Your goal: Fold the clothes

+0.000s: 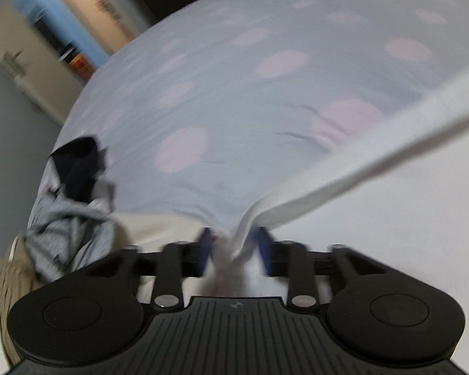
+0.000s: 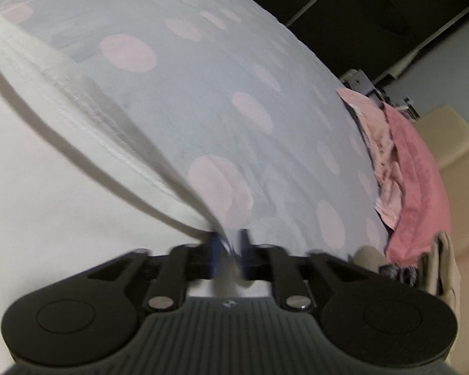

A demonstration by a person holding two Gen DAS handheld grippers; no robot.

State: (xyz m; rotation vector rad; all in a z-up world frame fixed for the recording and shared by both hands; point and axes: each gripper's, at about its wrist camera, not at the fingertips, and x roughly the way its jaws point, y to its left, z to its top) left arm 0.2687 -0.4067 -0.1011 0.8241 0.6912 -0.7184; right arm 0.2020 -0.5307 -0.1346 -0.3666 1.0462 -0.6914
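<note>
A white garment (image 1: 375, 206) with a ribbed hem is stretched between both grippers above a pale blue bedsheet with pink dots (image 1: 234, 78). My left gripper (image 1: 234, 250) is shut on one corner of the hem, the cloth bunched between its blue fingertips. My right gripper (image 2: 229, 250) is shut on the other corner of the white garment (image 2: 62, 172), whose hem runs up to the left. Both views are blurred by motion.
A pile of grey and dark clothes (image 1: 72, 193) lies at the left edge of the bed. Pink folded clothes (image 2: 403, 168) lie at the right edge of the dotted sheet (image 2: 219, 93). A beige box (image 2: 453, 143) stands beyond them.
</note>
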